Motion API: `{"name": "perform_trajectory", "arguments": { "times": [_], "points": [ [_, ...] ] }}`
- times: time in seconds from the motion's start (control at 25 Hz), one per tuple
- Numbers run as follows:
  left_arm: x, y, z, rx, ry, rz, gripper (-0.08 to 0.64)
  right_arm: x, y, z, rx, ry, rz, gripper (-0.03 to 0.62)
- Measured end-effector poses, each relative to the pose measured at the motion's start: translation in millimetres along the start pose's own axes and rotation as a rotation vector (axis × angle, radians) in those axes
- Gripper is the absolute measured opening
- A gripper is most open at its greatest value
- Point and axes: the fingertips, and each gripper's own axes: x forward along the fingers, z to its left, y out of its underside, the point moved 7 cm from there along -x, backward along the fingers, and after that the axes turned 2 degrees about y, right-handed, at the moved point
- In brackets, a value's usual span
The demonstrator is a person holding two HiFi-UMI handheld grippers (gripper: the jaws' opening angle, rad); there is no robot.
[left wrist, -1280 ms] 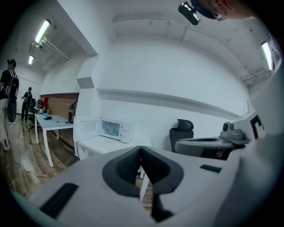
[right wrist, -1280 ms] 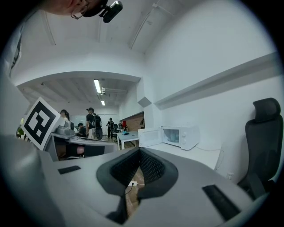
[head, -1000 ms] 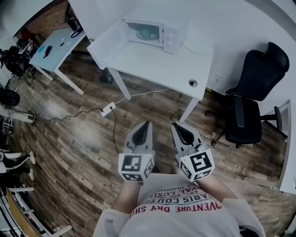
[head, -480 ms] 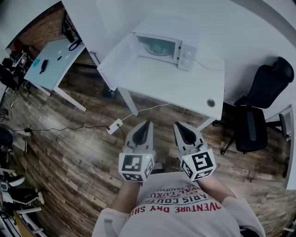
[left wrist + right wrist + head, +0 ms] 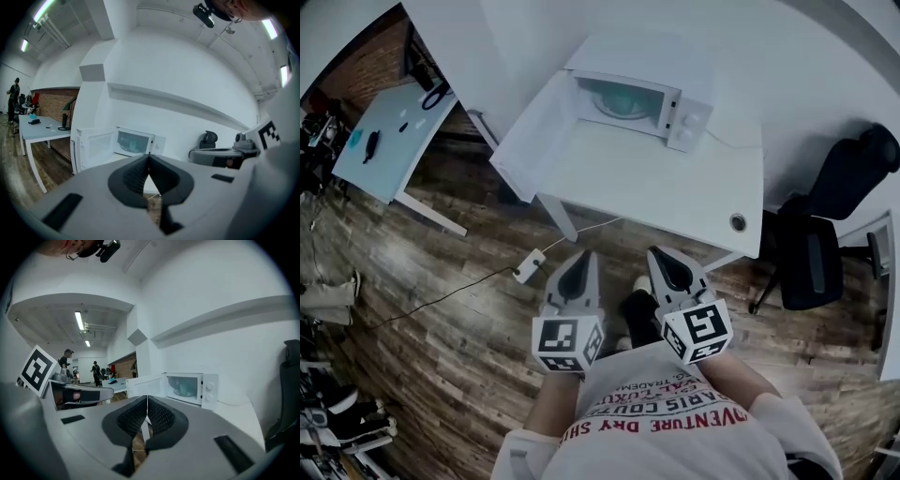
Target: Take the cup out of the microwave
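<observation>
A white microwave (image 5: 642, 89) stands at the back of a white table (image 5: 675, 187), its door (image 5: 534, 131) swung open to the left. A teal cup (image 5: 619, 99) sits inside the cavity; it also shows as a pale green shape, the cup (image 5: 185, 387), in the right gripper view and faintly as the cup (image 5: 135, 146) in the left gripper view. My left gripper (image 5: 581, 261) and right gripper (image 5: 661, 255) hang side by side above the floor just short of the table's front edge. Both are shut with nothing between the jaws.
A black office chair (image 5: 834, 234) stands to the right of the table. A power strip and cable (image 5: 528, 266) lie on the wooden floor at the table's left leg. A second pale table (image 5: 380, 141) stands far left. People stand in the distance in the gripper views.
The table and microwave have come closer and lower in the head view as I walked toward them; both grippers stayed shut, side by side.
</observation>
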Motion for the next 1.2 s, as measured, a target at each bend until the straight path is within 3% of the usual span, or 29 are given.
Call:
{"name": "perform_trajectory", "arguments": {
  "times": [0.24, 0.72, 0.96, 1.2],
  "points": [
    [60.0, -7.7, 21.7, 0.026, -0.007, 0.015, 0.006, 59.4, -1.1, -39.0, 0.028, -0.011, 0.005, 0.012],
    [237.2, -59.8, 68.4, 0.028, -0.006, 0.037, 0.006, 200.0, -47.5, -154.9, 0.036, -0.012, -0.006, 0.012],
    [304.8, -61.2, 83.3, 0.037, -0.018, 0.076, 0.006, 248.2, -47.7, -207.1, 0.04, 0.024, 0.018, 0.012],
    [350.5, -52.5, 99.2, 0.062, 0.025, 0.115, 0.006, 281.8, -39.8, -224.4, 0.054, 0.085, 0.047, 0.012]
  ]
}}
